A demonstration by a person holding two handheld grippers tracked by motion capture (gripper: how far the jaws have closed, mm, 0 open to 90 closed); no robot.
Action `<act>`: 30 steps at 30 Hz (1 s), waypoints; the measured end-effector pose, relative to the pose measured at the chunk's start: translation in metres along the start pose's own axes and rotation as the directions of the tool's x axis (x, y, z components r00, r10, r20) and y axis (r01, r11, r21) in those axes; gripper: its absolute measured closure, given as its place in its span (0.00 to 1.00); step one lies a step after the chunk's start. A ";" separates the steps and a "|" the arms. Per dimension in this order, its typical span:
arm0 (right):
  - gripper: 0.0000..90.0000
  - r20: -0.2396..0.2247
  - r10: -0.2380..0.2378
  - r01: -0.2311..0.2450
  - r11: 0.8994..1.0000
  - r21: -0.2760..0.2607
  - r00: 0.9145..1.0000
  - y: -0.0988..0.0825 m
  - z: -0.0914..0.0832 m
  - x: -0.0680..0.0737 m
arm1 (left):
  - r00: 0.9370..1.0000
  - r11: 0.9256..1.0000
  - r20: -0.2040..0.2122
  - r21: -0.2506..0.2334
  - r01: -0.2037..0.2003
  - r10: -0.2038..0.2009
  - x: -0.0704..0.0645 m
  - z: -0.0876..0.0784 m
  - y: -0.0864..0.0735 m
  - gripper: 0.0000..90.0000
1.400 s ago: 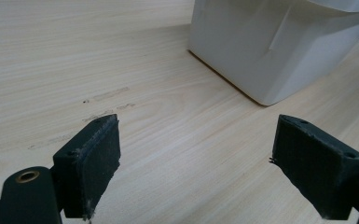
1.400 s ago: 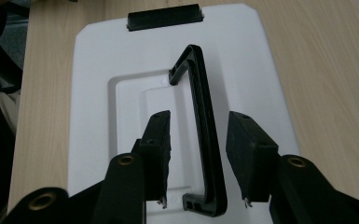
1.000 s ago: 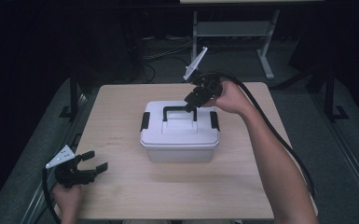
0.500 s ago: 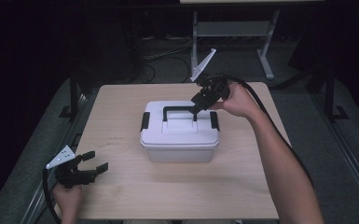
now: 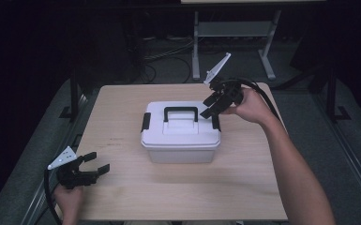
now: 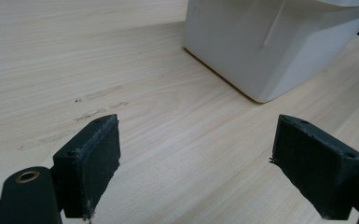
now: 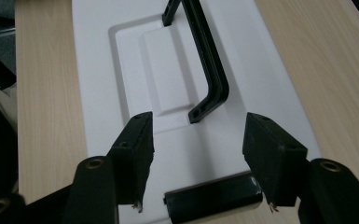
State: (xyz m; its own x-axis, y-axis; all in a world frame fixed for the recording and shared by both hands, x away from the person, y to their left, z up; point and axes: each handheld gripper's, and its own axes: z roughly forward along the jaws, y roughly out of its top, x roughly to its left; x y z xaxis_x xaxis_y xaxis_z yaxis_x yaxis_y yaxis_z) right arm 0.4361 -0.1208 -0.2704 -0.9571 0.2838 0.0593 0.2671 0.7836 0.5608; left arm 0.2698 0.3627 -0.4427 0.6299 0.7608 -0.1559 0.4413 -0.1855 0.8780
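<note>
Since the earlier frame our right gripper (image 5: 209,108) has slid from the handle (image 5: 181,112) toward the right-end latch (image 7: 213,196), jaws opening, empty. White box (image 5: 180,133) sits mid-table, lid shut, latches untouched. Our left gripper (image 5: 95,165) rests apart, idle.

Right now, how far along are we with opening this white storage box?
Nothing looks done yet: the lid sits on the white storage box and the carry handle stands up. In hand: the right hand-held gripper, its jaws just opening, hovers over the right-end black latch. Left: release both latches, then lift the lid. The left hand-held gripper waits open.
</note>
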 end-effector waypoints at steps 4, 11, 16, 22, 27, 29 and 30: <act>0.45 0.010 0.010 -0.010 1.000 -0.001 1.000 -0.006 -0.003 0.000 | 1.000 1.000 0.002 0.002 -0.002 0.002 0.000 0.000 0.000 0.16; 0.41 0.032 0.025 -0.024 1.000 -0.014 0.999 -0.017 -0.006 0.000 | 1.000 1.000 -0.002 0.000 0.000 0.000 0.001 -0.001 0.000 0.16; 0.39 0.042 0.047 -0.047 0.999 -0.012 0.998 -0.027 -0.007 0.002 | 1.000 1.000 -0.004 0.000 0.001 -0.001 0.001 -0.001 0.000 0.16; 0.37 0.049 0.059 -0.058 0.998 -0.016 0.997 -0.040 -0.011 0.005 | 1.000 1.000 -0.004 -0.003 0.005 -0.005 0.001 0.000 0.000 0.16; 0.37 0.055 0.084 -0.083 0.996 -0.014 0.995 -0.052 -0.015 0.007 | 1.000 1.000 -0.004 0.000 -0.001 0.001 -0.001 -0.001 0.000 0.16; 0.37 0.056 0.090 -0.089 0.996 -0.014 0.994 -0.055 -0.015 0.008 | 1.000 1.000 -0.004 -0.002 0.003 -0.003 0.000 -0.001 0.000 0.16; 0.37 0.056 0.095 -0.094 0.995 -0.015 0.994 -0.057 -0.015 0.009 | 1.000 1.000 -0.005 0.001 0.003 -0.003 0.001 -0.001 0.000 0.16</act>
State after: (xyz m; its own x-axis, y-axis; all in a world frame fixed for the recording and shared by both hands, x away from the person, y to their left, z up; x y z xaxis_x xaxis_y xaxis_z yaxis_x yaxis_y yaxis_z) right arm 0.4103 -0.1713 -0.2892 -0.9195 0.3875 0.0661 0.3546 0.7450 0.5649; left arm 0.2692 0.3641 -0.4426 0.6253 0.7646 -0.1561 0.4437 -0.1838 0.8771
